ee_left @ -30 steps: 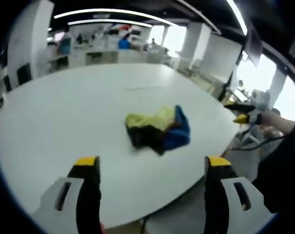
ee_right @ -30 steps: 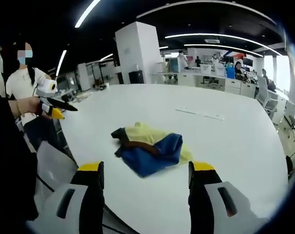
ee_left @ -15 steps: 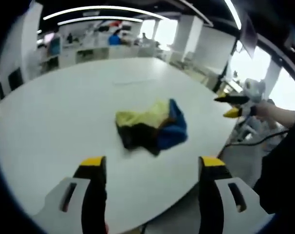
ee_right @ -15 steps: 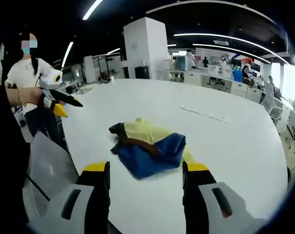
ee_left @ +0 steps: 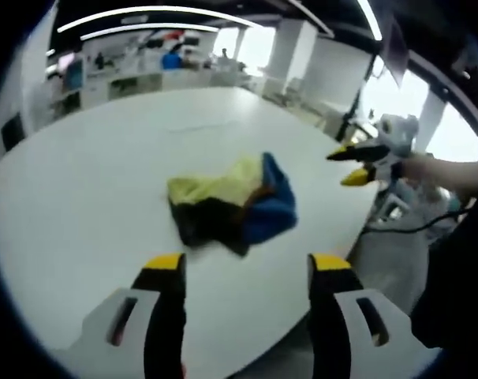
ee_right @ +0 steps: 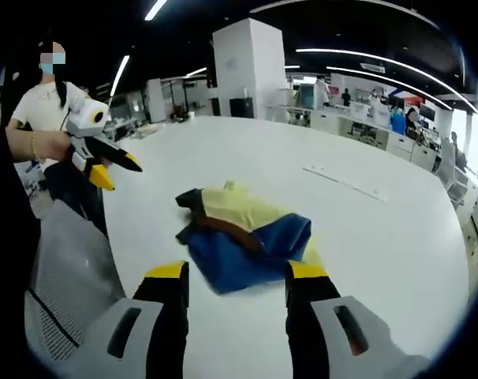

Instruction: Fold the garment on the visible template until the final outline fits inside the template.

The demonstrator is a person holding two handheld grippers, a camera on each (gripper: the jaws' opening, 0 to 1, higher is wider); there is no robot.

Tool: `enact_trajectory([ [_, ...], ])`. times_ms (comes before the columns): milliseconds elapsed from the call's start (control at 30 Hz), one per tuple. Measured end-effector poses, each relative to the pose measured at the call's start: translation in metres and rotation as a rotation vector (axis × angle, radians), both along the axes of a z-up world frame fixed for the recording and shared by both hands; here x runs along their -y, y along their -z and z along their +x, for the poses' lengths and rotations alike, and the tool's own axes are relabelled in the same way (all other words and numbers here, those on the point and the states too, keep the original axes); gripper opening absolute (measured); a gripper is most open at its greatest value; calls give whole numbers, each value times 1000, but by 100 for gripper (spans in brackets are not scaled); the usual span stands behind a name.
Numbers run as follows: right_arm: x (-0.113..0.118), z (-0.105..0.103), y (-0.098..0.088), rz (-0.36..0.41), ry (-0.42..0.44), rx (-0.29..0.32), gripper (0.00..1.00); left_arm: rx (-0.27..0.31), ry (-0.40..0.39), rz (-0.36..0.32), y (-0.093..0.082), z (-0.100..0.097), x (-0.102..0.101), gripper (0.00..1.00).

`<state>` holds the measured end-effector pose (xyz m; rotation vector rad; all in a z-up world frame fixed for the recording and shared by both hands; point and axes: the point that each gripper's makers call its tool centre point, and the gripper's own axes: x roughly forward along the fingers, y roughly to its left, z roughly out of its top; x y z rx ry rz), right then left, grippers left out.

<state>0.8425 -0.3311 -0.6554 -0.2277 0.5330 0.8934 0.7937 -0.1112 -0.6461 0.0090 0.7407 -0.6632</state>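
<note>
Garment (ee_left: 231, 204) lies crumpled in a heap on the white table (ee_left: 81, 189), dead ahead of the left gripper (ee_left: 247, 264) and just past its jaw tips; from the right gripper (ee_right: 235, 272) it also sits straight in front, blue part nearest, yellow and dark parts farther off. Both grippers are spread wide, holding nothing, not touching cloth. In the left gripper view the right gripper (ee_left: 357, 163) comes in from the right, off the table edge; in the right gripper view the left gripper (ee_right: 105, 158) shows at left in a hand. No template outline can be made out on the table — only a faint strip (ee_right: 345, 181) beyond the garment. Risks, as I judge them: the heap is layered, so a pinch on the nearest fold may catch several plies and drag the whole bundle instead of opening it; a pull toward the near edge could slide cloth off the table; folding without locating the template risks an outline that misses it.
</note>
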Motion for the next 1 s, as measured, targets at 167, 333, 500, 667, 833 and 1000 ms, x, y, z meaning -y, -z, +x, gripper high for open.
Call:
enact_trajectory([
  [167,-6,6,7,-8,-26,-5,45,-14,25,1,13,8,5,54],
  [333,-9,13,15,-20,-52,-13,43,-19,56,3,21,17,13,51],
  [500,-15,23,29,-42,-81,-28,41,-23,81,4,30,25,20,47],
  [667,-21,31,36,-60,-112,-24,38,-29,105,4,38,33,27,45],
  [833,-27,37,46,-86,-144,-26,36,-29,106,6,46,43,30,41],
  [1000,-32,40,57,-99,-171,-36,33,-23,122,30,53,52,32,39],
])
